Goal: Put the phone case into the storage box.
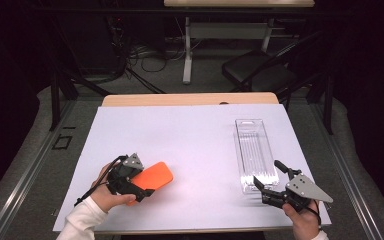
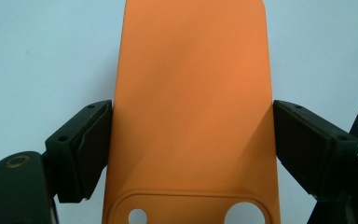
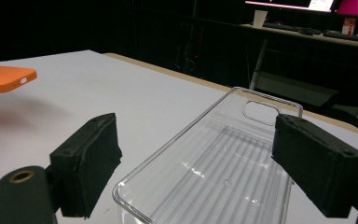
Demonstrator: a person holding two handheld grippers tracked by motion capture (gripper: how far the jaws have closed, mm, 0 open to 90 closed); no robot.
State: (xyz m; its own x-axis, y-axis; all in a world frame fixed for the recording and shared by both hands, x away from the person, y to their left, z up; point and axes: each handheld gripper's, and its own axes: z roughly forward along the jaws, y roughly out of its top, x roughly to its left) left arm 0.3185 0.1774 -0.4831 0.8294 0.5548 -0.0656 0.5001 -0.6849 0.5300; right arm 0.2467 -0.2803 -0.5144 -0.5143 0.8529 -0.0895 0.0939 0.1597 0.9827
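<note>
High view: a counter point(image 1: 190, 150) covered with a white sheet. Near its front left, an orange phone case point(image 1: 152, 178) lies with its long axis running diagonally, from the front left toward the back right. The left hand-held gripper point(image 1: 141, 189), held in the person's left hand point(image 1: 107, 192), is at the case's near end, its black jaws on either side of it. At the right side of the counter, a clear plastic phone case point(image 1: 252, 152) lies open side up with its long axis running front to back. The right hand-held gripper point(image 1: 267, 178), held in the person's right hand point(image 1: 302, 220), sits at the clear case's near end, jaws spread wide. The two cases lie well apart. A black chair point(image 1: 260, 70) stands on the floor beyond the counter.

Left gripper view: the orange phone case point(image 2: 191, 107) runs straight away from the camera, camera cutout at the near end. The left hand-held gripper point(image 2: 191, 154) has its two jaws against the case's long edges, closed on its width.

Right gripper view: the clear plastic phone case point(image 3: 223, 168) stretches away, ribbed floor visible, camera cutout at its far end. The right hand-held gripper point(image 3: 196, 163) is wide open, holding nothing; the case's near corner lies between the jaws, and I cannot tell whether either touches it. The orange phone case point(image 3: 4, 77) shows at the far left edge, above the sheet with a shadow under it. No readable writing is visible anywhere.
</note>
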